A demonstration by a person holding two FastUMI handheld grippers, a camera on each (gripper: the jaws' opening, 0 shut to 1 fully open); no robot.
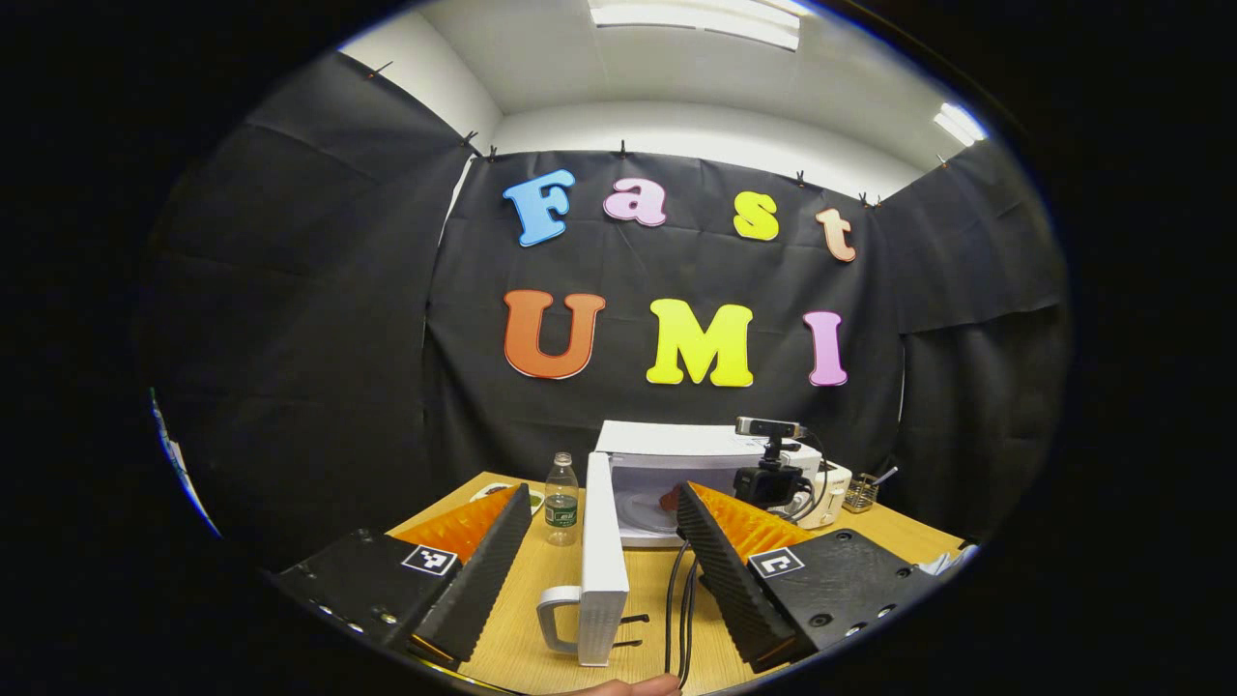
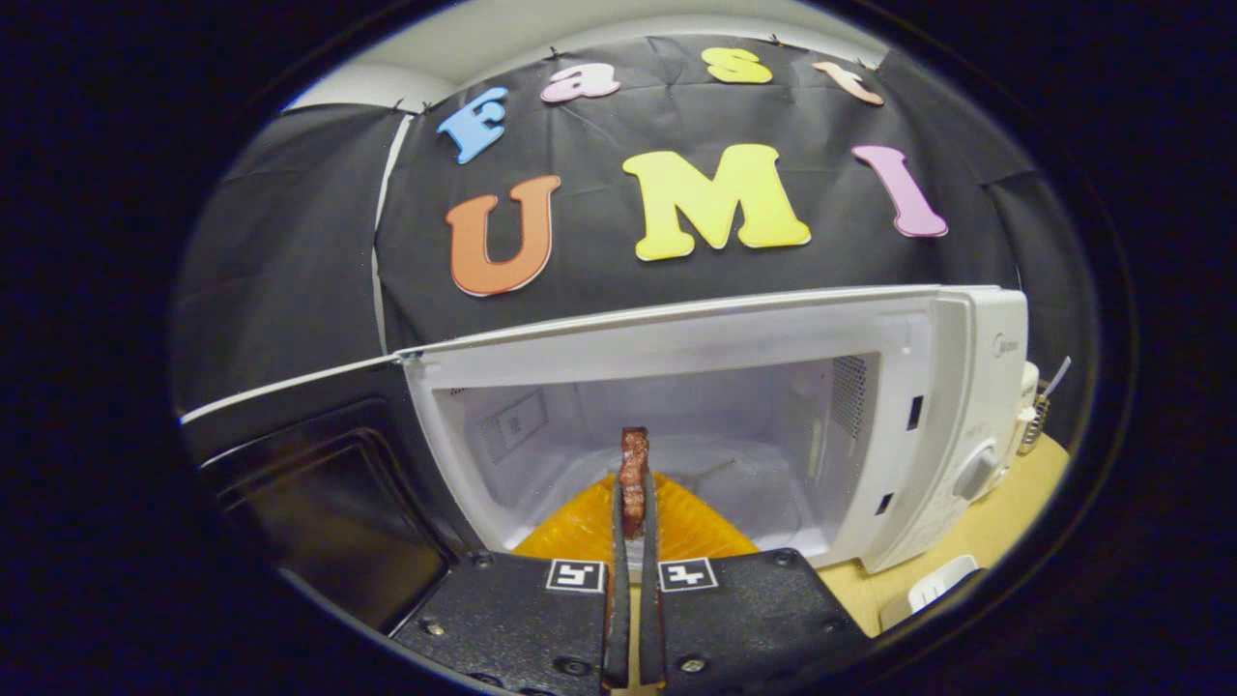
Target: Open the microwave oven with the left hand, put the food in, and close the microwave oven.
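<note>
In the left gripper view the white microwave [image 1: 710,454] stands at the back of the wooden table, and its door [image 1: 601,565] is swung open toward me, edge-on, with the handle [image 1: 554,619] low on its left. My left gripper [image 1: 601,491] is open and holds nothing, with its fingers on either side of the door edge. In the right gripper view my right gripper [image 2: 633,495] is shut on a red-brown piece of food [image 2: 634,464], held upright at the mouth of the open cavity [image 2: 734,435]. The open door [image 2: 319,493] is at the left.
A clear plastic bottle [image 1: 560,498] stands left of the door. Black cables [image 1: 676,599] run over the table [image 1: 512,648]. The right gripper's black camera body [image 1: 768,481] is in front of the microwave. A small glass holder [image 1: 858,493] stands at the right. The microwave's knob [image 2: 976,474] faces right.
</note>
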